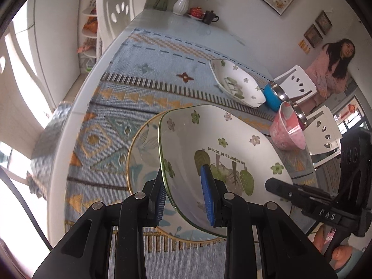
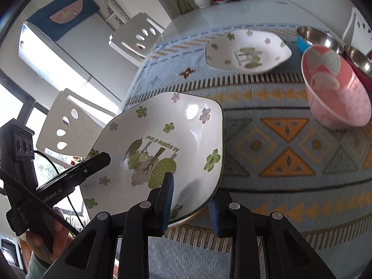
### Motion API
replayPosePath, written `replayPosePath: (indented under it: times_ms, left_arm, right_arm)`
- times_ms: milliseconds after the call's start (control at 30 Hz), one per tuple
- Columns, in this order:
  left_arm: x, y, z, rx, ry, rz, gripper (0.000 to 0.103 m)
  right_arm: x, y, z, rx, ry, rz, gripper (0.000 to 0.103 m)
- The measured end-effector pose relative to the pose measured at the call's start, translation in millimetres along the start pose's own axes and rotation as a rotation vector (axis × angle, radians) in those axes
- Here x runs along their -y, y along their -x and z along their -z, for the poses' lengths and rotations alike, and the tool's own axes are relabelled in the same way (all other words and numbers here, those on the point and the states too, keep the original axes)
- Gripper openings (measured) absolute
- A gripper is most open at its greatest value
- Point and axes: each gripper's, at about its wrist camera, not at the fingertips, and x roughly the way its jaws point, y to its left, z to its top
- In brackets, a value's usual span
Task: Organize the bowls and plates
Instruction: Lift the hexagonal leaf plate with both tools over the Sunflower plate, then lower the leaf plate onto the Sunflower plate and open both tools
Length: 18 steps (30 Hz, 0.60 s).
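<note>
Blue-padded fingers (image 1: pixel 207 195) of the left gripper (image 1: pixel 186 197) fill the bottom of the left wrist view, clamped across the rim of the square flowered plate (image 1: pixel 209 144): one pad lies inside on the painted face, the other sits behind the green-edged rim. That plate is tilted, its near-left edge raised, its face turned up and toward the right, and its printed line of text reads upside down from here. Under it, and partly covered by it, lies a round gold-rimmed plate (image 1: pixel 141 151) on the patterned blue tablecloth (image 1: pixel 111 107). At the plate's right edge the right gripper (image 1: pixel 279 187) reaches in, only its black finger showing. Farther back sit a second flowered plate (image 1: pixel 237 81), a blue steel-lined bowl (image 1: pixel 273 94) touching its right end, and a pink bowl (image 1: pixel 288 130) leaning on its side.

Black jaws of the right gripper (image 2: pixel 191 200) dominate the right wrist view, closed on the near-right edge of the square flowered plate (image 2: pixel 162 139), one blue pad (image 2: pixel 168 193) on its upper face and the other beneath the rim. Here the plate slopes up toward the left, its far corners pointing toward the white chairs (image 2: pixel 67 125). The left gripper (image 2: pixel 97 162) holds the opposite edge, a hand (image 2: pixel 46 237) below it. Beyond, the second flowered plate (image 2: pixel 248 51) lies flat, and the pink bowl (image 2: pixel 334 88) stands to the right, near the steel bowls (image 2: pixel 318 36).
</note>
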Motion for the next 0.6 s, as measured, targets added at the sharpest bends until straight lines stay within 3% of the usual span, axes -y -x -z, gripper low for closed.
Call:
replayPosePath:
  times_ms: [400,600]
  left_arm:
    - [-17,-19,12,-0.029,0.033,-0.020,0.024]
    - [-21,-24,8,-0.062,0.030,-0.069,0.024]
  right_arm:
    - [2,-30,10,-0.039,0.009,0.026,0.028]
    - [-6,-38,8,-0.042,0.033,0.055,0.028]
